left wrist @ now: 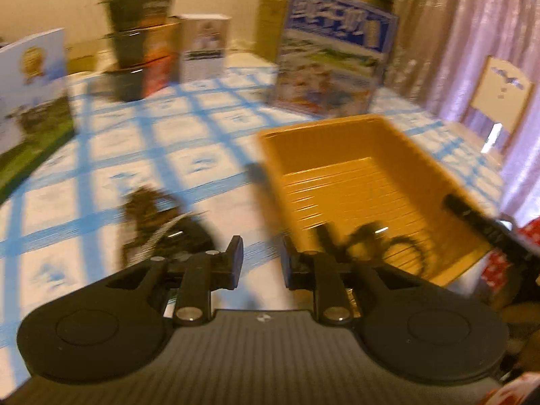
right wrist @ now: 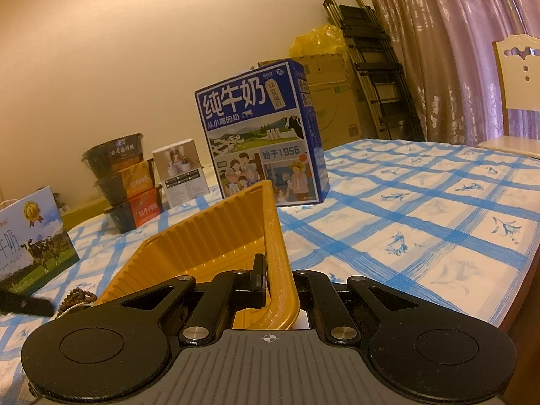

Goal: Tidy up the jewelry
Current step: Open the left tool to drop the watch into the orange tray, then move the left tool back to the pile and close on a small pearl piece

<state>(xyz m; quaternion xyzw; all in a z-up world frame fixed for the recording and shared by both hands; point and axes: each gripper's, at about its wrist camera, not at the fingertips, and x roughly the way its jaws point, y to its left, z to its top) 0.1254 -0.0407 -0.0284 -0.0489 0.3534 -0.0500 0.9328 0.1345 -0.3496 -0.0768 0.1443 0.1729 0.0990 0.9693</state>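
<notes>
A yellow plastic tray (left wrist: 357, 155) stands on the checked tablecloth, with dark bead strings (left wrist: 374, 239) lying in its near end. More dark beads with a silver chain (left wrist: 158, 226) lie on the cloth left of the tray. My left gripper (left wrist: 261, 260) is open and empty, low over the cloth between that pile and the tray; this view is blurred. My right gripper (right wrist: 278, 280) is shut on the tray's right wall (right wrist: 276, 253). Brown beads (right wrist: 77, 298) show left of the tray in the right wrist view.
A blue milk carton box (right wrist: 266, 135) stands behind the tray. Stacked black food bowls (right wrist: 125, 179), a small white box (right wrist: 182, 172) and a milk gift bag (right wrist: 30, 239) stand to the left. A chair (right wrist: 516, 94), curtain and folded ladder (right wrist: 374, 54) are at the right.
</notes>
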